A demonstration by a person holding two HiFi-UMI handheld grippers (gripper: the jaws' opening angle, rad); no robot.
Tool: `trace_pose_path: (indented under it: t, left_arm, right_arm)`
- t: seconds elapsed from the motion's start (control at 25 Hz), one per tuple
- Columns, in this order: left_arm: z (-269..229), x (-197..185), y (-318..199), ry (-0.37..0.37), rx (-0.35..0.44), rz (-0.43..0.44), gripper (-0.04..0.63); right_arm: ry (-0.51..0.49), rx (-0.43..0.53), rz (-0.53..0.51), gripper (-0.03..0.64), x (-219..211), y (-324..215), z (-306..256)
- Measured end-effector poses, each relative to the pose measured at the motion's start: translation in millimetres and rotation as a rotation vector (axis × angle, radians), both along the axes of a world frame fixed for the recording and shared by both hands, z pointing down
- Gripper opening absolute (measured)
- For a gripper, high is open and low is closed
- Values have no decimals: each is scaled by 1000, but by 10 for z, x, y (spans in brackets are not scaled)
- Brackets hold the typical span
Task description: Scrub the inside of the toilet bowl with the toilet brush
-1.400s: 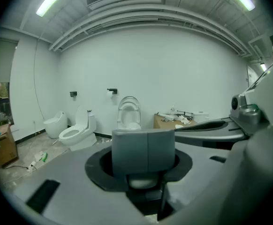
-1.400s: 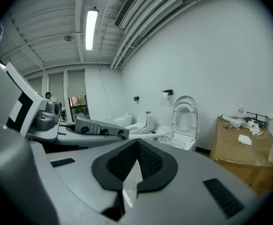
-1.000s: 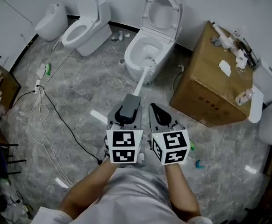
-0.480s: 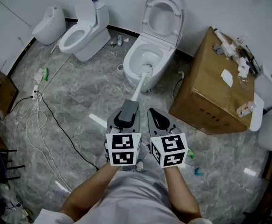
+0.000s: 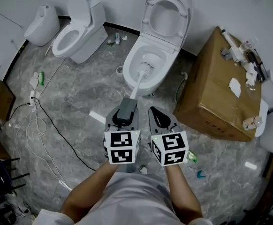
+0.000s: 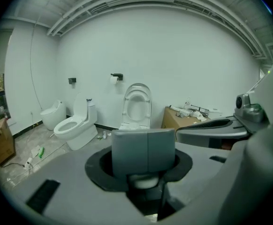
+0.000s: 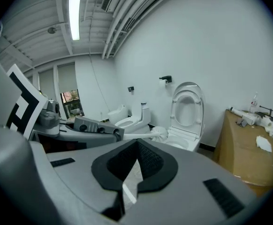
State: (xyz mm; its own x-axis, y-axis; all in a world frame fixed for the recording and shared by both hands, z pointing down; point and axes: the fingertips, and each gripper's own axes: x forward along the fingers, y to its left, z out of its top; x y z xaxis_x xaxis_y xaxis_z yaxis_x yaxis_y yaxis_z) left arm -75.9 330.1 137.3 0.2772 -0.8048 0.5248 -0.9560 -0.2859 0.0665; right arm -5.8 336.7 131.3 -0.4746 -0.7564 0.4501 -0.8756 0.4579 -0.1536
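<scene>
Against the white rear wall, the toilet [image 5: 168, 73] stands with its seat and lid [image 5: 167, 13] raised upright and the bowl open.

Left hand-held gripper [image 5: 126, 108]: the jaws are clamped on the grey grip end of the toilet brush [image 5: 137, 84]. In the left gripper view this grey block fills the space between the jaws. The white shaft runs from the jaws toward the toilet and crosses the near rim of the bowl. The brush head [image 5: 147, 68] sits inside the bowl, at the near left part of the inner wall. Whether the bristles press on the porcelain cannot be told.

Right hand-held gripper [image 5: 158, 117]: the jaws are together, tips touching, with nothing between them. This unit sits just beside the left unit, roughly parallel to it and apart from the brush. The person's forearms [image 5: 92, 189] extend behind both units.

Surroundings:
- A cardboard box [image 5: 211, 93] stands near the toilet on its right. Small white and dark items lie on its top face.
- A second toilet [image 5: 75, 29] stands by the wall to the left.
- A smaller white fixture [image 5: 40, 27] stands further left again.
- White and black cables [image 5: 38, 121] trail across the grey marbled floor [image 5: 85, 86] at the left.
</scene>
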Motion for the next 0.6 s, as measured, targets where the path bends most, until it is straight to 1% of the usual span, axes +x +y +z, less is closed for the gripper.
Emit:
trace_pose_path:
  t: [0.32,0.48,0.6]
  left_arm:
    - [266,-167,-1029,6,-65,59,156]
    - [436,-220,-1402,20,-93,76,156]
    - [572,-251,-1596,24,-120,83,156]
  right_arm:
    - [11,-52,53,-2,-159,-1044,196]
    - [29,-64,68,-2,-224,-1442,293]
    - [45,-84,71,-2,-246,-1639,386]
